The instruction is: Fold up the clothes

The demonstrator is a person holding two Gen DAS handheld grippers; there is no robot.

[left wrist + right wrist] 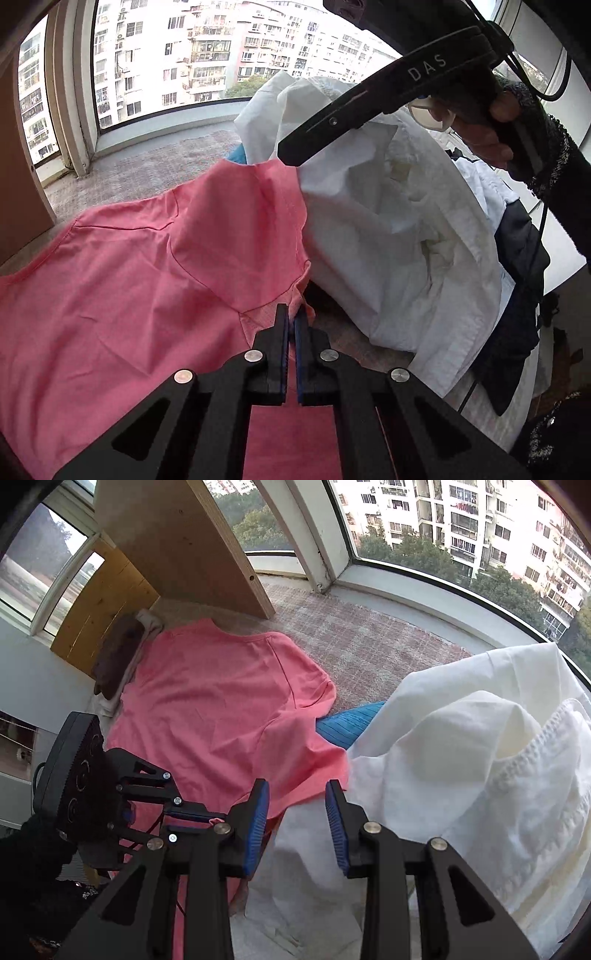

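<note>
Left gripper [291, 314]: clamped on pink shirt [129, 273] hem.
Right gripper [297, 794]: held wide open, empty.
Pink shirt: spread flat, left.
White pile [461, 760]: heaped right, overlapping; blue cloth [347, 723] beneath.

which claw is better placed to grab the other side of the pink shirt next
Right. The right claw is open and empty, poised over the pink shirt beside the white garment. The left claw is shut on that shirt's edge.

Checked woven mat [369, 642] by window, pink shirt [221, 701] spread flat, white garments [461, 757] heaped beside it
</note>
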